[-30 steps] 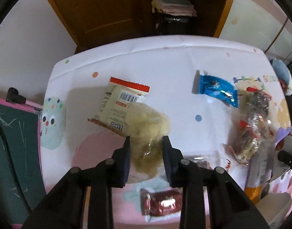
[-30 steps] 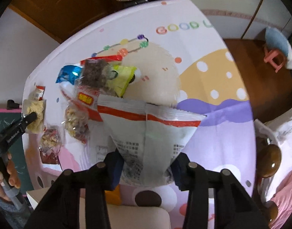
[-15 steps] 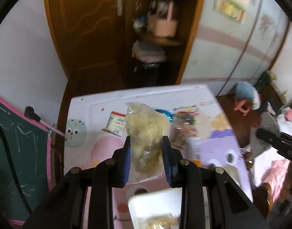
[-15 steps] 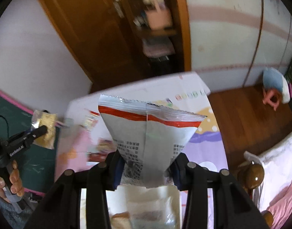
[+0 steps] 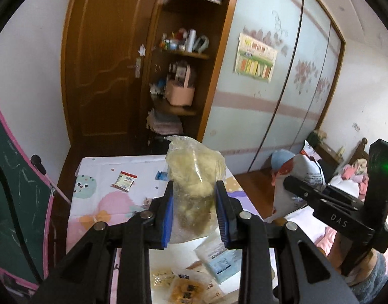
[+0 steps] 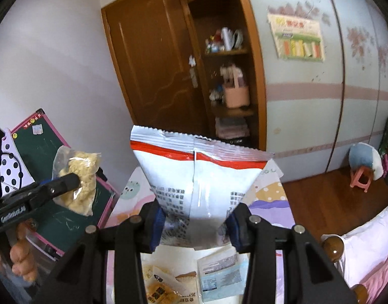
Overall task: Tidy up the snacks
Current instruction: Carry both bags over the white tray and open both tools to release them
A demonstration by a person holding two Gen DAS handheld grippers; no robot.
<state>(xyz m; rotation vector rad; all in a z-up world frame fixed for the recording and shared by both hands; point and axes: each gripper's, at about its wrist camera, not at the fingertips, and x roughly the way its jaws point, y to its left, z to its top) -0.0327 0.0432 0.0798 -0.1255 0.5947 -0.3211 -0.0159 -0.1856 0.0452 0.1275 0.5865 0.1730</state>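
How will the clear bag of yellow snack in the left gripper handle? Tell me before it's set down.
The clear bag is probably floppy: its film crinkles and bulges above the left gripper. Likely light for its size, since it stands up from a pinch near its bottom. The lumpy yellow contents look crumbly, so a hard squeeze may crush them.

1. The right gripper clamps the bottom of a white bag with a red stripe, held upright.
2. At left, the left gripper pinches a clear bag of yellow snack.
3. Below lie a yellow packet and a blue packet.
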